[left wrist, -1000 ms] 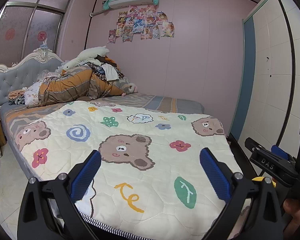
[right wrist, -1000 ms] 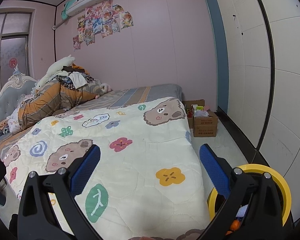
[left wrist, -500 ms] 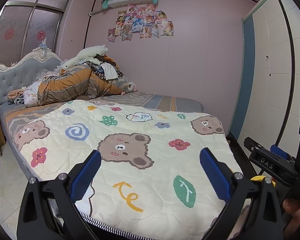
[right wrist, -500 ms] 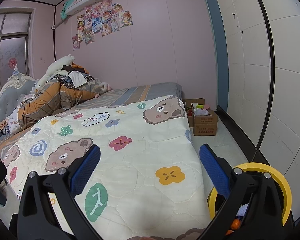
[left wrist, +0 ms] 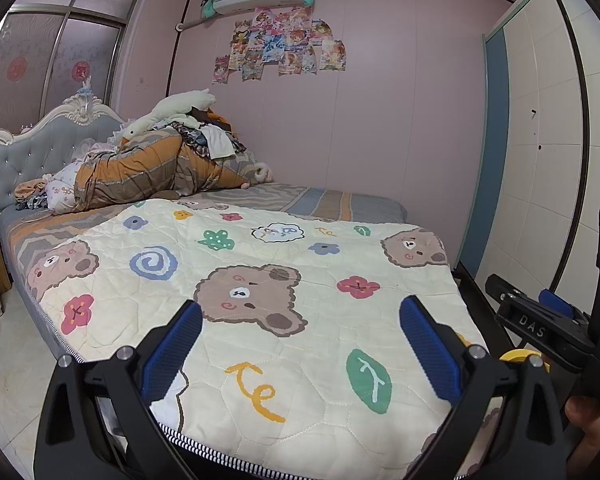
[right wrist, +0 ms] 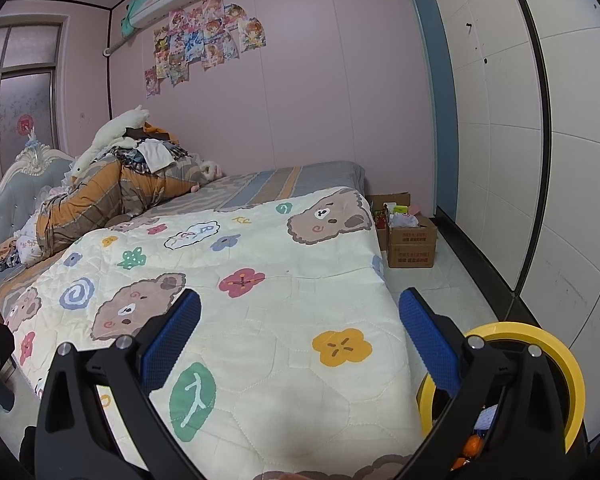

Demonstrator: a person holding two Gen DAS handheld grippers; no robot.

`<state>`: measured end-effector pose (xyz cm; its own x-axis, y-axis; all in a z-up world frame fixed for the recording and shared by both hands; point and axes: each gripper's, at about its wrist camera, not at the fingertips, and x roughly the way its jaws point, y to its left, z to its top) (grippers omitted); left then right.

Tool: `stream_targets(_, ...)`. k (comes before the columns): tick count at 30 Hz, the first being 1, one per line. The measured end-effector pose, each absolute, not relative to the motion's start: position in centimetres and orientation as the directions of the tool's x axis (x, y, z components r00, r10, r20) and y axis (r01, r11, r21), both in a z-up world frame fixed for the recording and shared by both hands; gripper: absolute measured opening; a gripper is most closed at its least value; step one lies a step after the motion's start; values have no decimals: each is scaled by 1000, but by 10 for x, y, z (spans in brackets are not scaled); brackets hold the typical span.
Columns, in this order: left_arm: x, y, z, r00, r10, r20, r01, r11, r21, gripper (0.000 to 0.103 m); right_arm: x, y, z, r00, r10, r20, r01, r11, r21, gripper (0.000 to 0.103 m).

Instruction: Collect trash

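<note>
My left gripper (left wrist: 300, 344) is open and empty, held over the near end of a bed covered by a cream quilt (left wrist: 260, 280) with bears and flowers. My right gripper (right wrist: 300, 340) is open and empty over the same quilt (right wrist: 260, 300). A yellow-rimmed trash bin (right wrist: 568, 364) stands on the floor at the bed's right corner, partly behind my right finger; orange and blue bits show inside it. Its rim also shows in the left wrist view (left wrist: 514, 355), behind the other gripper's body. No loose trash shows on the quilt.
A heap of bedding and clothes (left wrist: 160, 168) lies by the grey headboard (left wrist: 32, 152). Cardboard boxes (right wrist: 410, 240) with items stand on the floor beyond the bed's far corner. White wardrobe doors (right wrist: 540, 160) line the right side.
Both views have shifted very slightly; the grippers stay open over the quilt and nothing was picked up or let go.
</note>
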<state>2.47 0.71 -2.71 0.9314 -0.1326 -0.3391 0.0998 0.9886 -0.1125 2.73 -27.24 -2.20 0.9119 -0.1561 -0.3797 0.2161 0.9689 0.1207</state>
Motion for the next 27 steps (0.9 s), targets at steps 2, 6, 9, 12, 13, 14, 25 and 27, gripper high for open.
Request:
stream_targets(2, 25, 7, -27, 931, -134, -340, 101, 988, -113, 95, 28, -273, -22, 911, -155, -382, 216, 969, 122, 95)
stream_targets(6, 25, 8, -28, 931, -132, -341, 99, 989, -113, 95, 28, -272, -23, 910, -154, -386, 216, 969, 124, 95)
stream_targets(9, 25, 9, -29, 930, -133, -342, 101, 989, -111, 95, 28, -272, -23, 910, -152, -386, 215, 969, 124, 95)
stream_targets(12, 27, 10, -29, 931, -130, -342, 99, 989, -108, 95, 28, -272, -24, 909, -151, -388, 214, 969, 124, 95)
stream_targets(13, 27, 11, -29, 930, -132, -343, 100, 989, -109, 95, 29, -273, -24, 909, -151, -387, 214, 969, 125, 95)
stream_targets(14, 27, 12, -29, 930, -133, -343, 100, 989, -111, 95, 28, -273, -24, 909, -152, -387, 215, 969, 125, 95)
stream_targets(25, 30, 11, -28, 930, -118, -348, 92, 992, -90, 95, 30, -272, -27, 908, -148, -392, 213, 969, 126, 95)
stream_targets(27, 30, 11, -28, 930, -118, -348, 92, 992, -89, 95, 29, -271, -27, 908, -149, -392, 214, 969, 127, 95)
